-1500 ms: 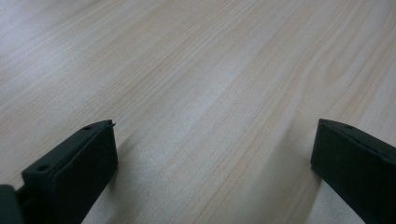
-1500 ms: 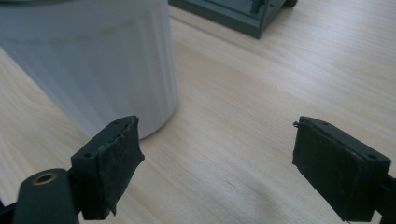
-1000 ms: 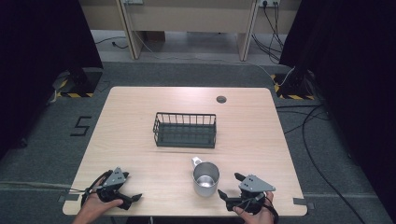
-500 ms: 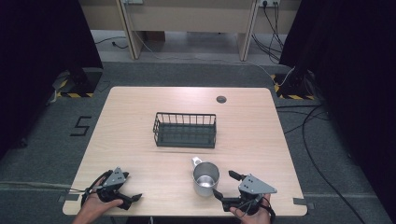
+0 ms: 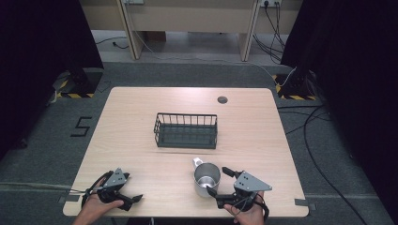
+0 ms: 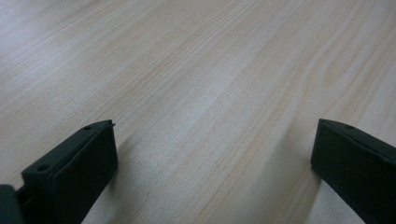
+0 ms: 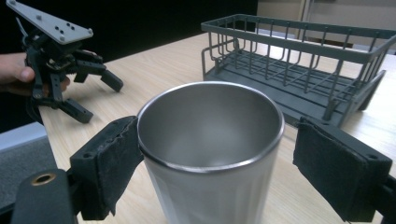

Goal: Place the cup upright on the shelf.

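A steel mug (image 5: 206,179) with a handle on its far side stands upright and empty near the table's front edge. My right gripper (image 5: 217,181) lies at its right, open, and the mug (image 7: 210,186) stands between the two pads. One pad (image 7: 112,163) sits against the rim or very close to it. The other pad (image 7: 336,172) stands clear with a gap. My left gripper (image 5: 133,187) rests open on the wood at the front left with nothing between its pads (image 6: 79,172). It also appears in the right gripper view (image 7: 100,100).
A dark wire basket (image 5: 186,131) stands empty at the middle of the wooden table (image 5: 131,117), behind the mug. A small round cable port (image 5: 222,99) sits near the far edge. Black curtains and floor cables surround the table.
My right gripper has slid a little to the left, so its jaws now stand around the mug. The left gripper, the mug and the basket have stayed put.
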